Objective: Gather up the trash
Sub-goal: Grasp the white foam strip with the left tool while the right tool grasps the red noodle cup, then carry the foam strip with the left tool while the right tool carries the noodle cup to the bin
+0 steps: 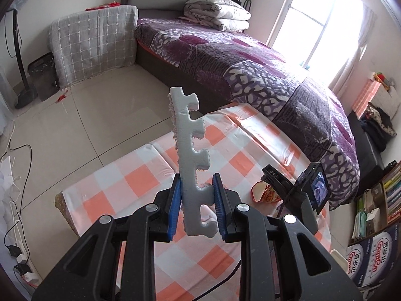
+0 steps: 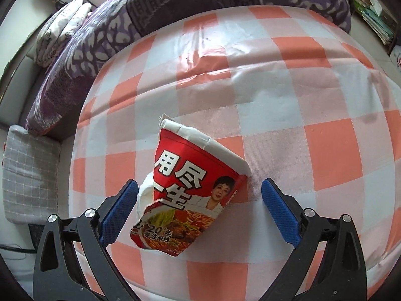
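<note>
Two pieces of trash in view: one foam strip, one crushed noodle cup.
Tabletop: checked cloth, carries only the cup, lying on its side.
Done: strip lifted, clamped between the left gripper fingers.
Left: cup not yet gripped; right gripper fingers spread around it, apart; no bin seen.
</note>
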`<state>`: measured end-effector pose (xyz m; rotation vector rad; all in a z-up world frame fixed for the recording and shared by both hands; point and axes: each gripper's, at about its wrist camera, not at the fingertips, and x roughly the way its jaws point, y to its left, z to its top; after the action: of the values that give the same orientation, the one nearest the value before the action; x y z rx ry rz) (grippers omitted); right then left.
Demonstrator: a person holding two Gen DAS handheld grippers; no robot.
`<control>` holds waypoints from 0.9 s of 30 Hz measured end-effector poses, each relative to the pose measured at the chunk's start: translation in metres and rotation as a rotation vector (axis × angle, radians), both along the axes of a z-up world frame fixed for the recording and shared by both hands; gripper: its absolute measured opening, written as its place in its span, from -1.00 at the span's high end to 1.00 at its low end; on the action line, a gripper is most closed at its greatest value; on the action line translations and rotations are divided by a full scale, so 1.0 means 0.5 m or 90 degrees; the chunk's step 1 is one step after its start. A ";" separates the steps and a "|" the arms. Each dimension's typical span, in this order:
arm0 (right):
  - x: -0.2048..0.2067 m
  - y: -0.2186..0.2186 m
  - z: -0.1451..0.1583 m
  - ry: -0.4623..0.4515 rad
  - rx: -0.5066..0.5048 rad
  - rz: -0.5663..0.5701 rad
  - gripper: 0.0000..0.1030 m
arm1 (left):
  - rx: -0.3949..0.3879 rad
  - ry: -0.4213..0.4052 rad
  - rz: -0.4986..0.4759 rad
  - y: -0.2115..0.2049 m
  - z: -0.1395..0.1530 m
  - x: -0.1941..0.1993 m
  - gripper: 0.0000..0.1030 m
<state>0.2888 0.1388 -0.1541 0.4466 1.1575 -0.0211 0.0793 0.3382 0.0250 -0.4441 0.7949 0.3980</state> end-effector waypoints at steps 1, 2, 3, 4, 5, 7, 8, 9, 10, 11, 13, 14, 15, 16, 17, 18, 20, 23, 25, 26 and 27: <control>-0.005 0.003 0.002 -0.018 -0.002 0.031 -0.20 | 0.001 0.001 -0.002 -0.002 -0.001 0.001 0.51; -0.010 0.006 0.004 -0.029 -0.001 0.067 -0.12 | 0.003 0.001 -0.002 -0.003 0.000 0.002 0.51; -0.014 0.008 0.005 -0.032 -0.006 0.094 0.07 | 0.004 0.000 -0.003 -0.004 0.000 0.002 0.51; -0.023 0.009 0.009 -0.040 -0.011 0.128 0.19 | 0.006 0.000 -0.002 -0.007 0.000 0.003 0.51; -0.034 0.010 0.014 -0.051 -0.022 0.158 0.24 | 0.007 0.000 -0.001 -0.007 0.000 0.003 0.51; -0.055 0.006 0.023 -0.062 -0.039 0.203 0.27 | 0.009 0.001 0.001 -0.008 0.000 0.002 0.51; -0.066 0.002 0.025 -0.064 -0.038 0.220 0.27 | 0.011 0.001 0.002 -0.007 -0.001 0.001 0.51; -0.079 -0.004 0.029 -0.066 -0.035 0.234 0.27 | 0.012 0.001 0.002 -0.007 -0.001 0.001 0.51; -0.093 -0.013 0.035 -0.072 -0.036 0.247 0.27 | 0.012 0.000 0.001 -0.008 0.000 0.001 0.52; -0.105 -0.018 0.042 -0.078 -0.039 0.256 0.27 | 0.013 -0.001 0.001 -0.009 0.000 0.000 0.52; -0.128 -0.033 0.060 -0.091 -0.037 0.267 0.27 | 0.019 -0.004 -0.001 -0.014 0.002 -0.001 0.52; -0.139 -0.042 0.072 -0.098 -0.032 0.270 0.27 | 0.023 -0.004 -0.003 -0.018 0.003 -0.001 0.52; -0.150 -0.049 0.081 -0.103 -0.029 0.271 0.27 | 0.026 -0.005 -0.005 -0.022 0.004 -0.001 0.52; -0.160 -0.058 0.095 -0.112 -0.027 0.272 0.27 | 0.028 -0.006 -0.007 -0.027 0.005 -0.001 0.52; -0.167 -0.063 0.107 -0.119 -0.027 0.273 0.27 | 0.030 -0.007 -0.009 -0.031 0.006 -0.001 0.52; -0.176 -0.072 0.123 -0.129 -0.026 0.275 0.27 | 0.031 -0.008 -0.012 -0.036 0.006 0.000 0.52; -0.189 -0.087 0.151 -0.146 -0.024 0.274 0.27 | 0.035 -0.009 -0.018 -0.049 0.008 0.003 0.52; -0.209 -0.111 0.188 -0.169 -0.022 0.273 0.27 | 0.041 -0.013 -0.028 -0.070 0.011 0.008 0.52; -0.219 -0.129 0.205 -0.176 -0.020 0.271 0.26 | 0.047 -0.013 -0.034 -0.083 0.010 0.010 0.52; -0.223 -0.138 0.212 -0.177 -0.019 0.269 0.26 | 0.050 -0.012 -0.037 -0.088 0.009 0.011 0.52; -0.226 -0.144 0.217 -0.178 -0.019 0.267 0.26 | 0.052 -0.011 -0.040 -0.093 0.008 0.013 0.52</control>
<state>0.1761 0.0667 -0.0457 0.1659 0.9541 0.3779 0.0857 0.2916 0.0289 -0.3447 0.7702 0.3665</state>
